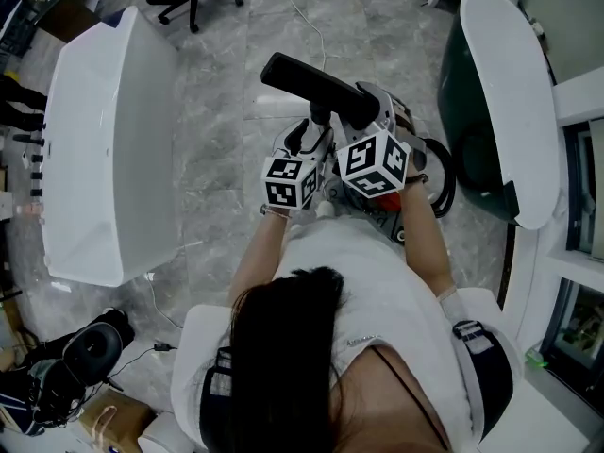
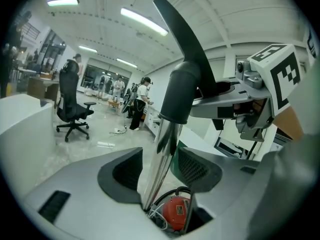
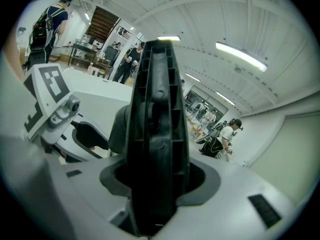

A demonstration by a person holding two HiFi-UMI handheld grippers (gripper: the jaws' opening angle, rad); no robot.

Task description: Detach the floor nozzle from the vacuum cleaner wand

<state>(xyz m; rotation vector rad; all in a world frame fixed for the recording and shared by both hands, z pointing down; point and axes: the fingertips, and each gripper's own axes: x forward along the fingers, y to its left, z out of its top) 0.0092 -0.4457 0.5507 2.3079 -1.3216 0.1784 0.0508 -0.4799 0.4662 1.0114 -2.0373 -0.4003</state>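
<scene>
1. The right gripper (image 3: 152, 176) is clamped on the floor nozzle (image 3: 155, 134), with pads against both faces of the ribbed black head. I read this as the pulling hand. The head is the broad, stiff part at the wand's upper end, so a grip there shouldn't slip.
2. The left gripper (image 2: 160, 170) is spread wide. The chrome wand (image 2: 162, 151) runs up between its jaws with a gap on each side and the pads aren't pressing, so this is no hold. It looks placed astride the wand so it can take a grip below the joint.
3. The nozzle sits on top of the wand, held up in the air. The black collar (image 2: 179, 96) marks the joint, just above the left jaws on the wand. Holding it up likely puts the joint between both grippers, in easy reach.
4. The red vacuum body (image 2: 175, 215) is at the wand's lower end, below the left jaws. Its weight probably anchors that end.
5. The nozzle isn't off yet, and the collar looks seated on the wand. My read is that the next step needs the left pads closed on the wand just under the collar, then a straight pull along the wand. I can't see a latch on the collar, so a pull may just drag the whole wand.
</scene>
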